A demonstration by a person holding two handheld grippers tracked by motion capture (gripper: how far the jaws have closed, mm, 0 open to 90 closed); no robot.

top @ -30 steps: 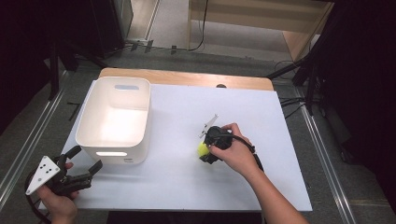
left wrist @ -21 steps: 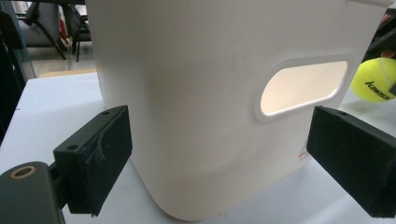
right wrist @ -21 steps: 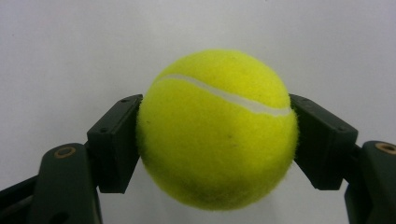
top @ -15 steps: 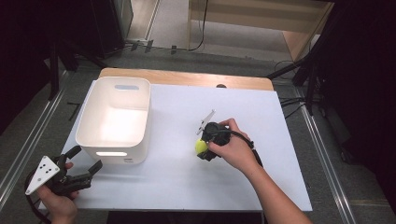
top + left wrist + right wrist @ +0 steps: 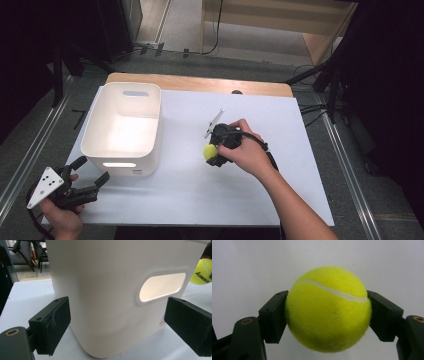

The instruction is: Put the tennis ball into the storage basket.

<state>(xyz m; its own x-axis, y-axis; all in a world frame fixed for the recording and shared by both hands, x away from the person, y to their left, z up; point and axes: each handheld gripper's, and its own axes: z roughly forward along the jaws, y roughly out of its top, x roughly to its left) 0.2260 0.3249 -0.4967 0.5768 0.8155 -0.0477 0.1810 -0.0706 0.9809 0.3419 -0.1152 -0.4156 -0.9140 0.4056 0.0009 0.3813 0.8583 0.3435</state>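
A yellow tennis ball (image 5: 209,150) (image 5: 328,308) is clamped between the jaws of my right gripper (image 5: 212,151) (image 5: 328,315), held over the white table (image 5: 280,125) near its middle. Left of it stands a white plastic bin (image 5: 122,130) with a handle slot (image 5: 162,286) in its near wall. My left gripper (image 5: 92,182) (image 5: 122,327) is open at the table's front left corner, its pads on either side of the bin's near wall but apart from it. The ball (image 5: 202,271) also peeks past the bin's right edge in the left gripper view.
The tabletop has a wooden strip (image 5: 200,84) along its far edge. Metal rails (image 5: 30,150) run beside the table on both sides. Open white surface lies to the right of and in front of the ball.
My right gripper has carried the ball a little to the left, toward the bin. The left gripper has stayed where it was.
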